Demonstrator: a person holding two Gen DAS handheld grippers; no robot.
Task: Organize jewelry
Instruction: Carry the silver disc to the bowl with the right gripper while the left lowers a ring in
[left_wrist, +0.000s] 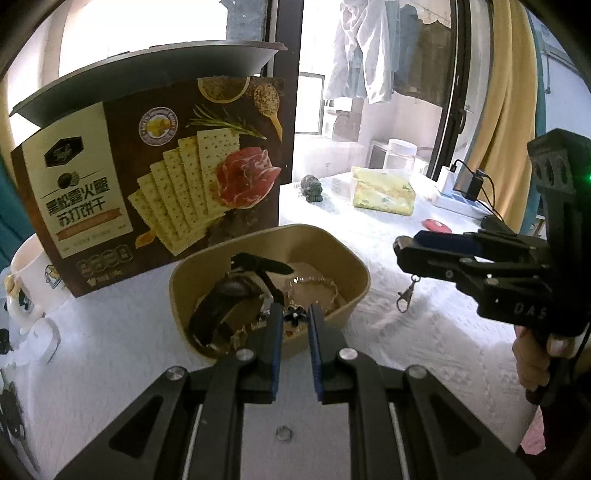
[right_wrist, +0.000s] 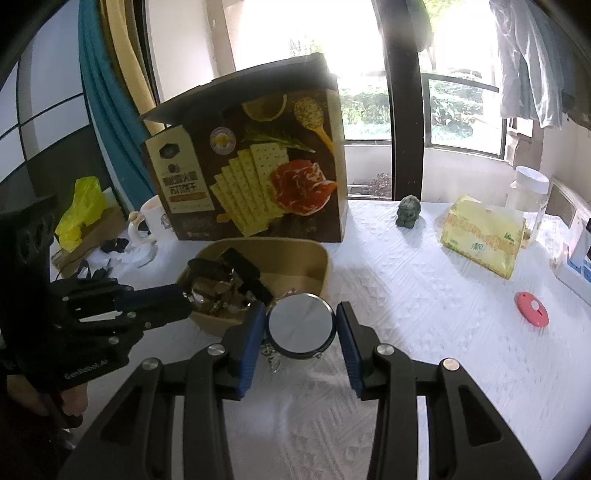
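- While the left gripper (left_wrist: 295, 319) hangs slightly parted over the tan bowl (left_wrist: 354, 266) of jewelry, clasping nothing
- right gripper (right_wrist: 301, 326) pinches a round silver disc (right_wrist: 301, 323) beside that bowl

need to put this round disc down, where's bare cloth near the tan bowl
Open tablecloth lies between the tan bowl, yellow packet and pink disc. Also bare just below the right gripper. Crowded left of the bowl: mug, scraps, cracker box behind.

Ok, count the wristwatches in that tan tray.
1: a black-strapped wristwatch lies in the tan tray's left half, beside a gold chain. More may hide under the tangle.
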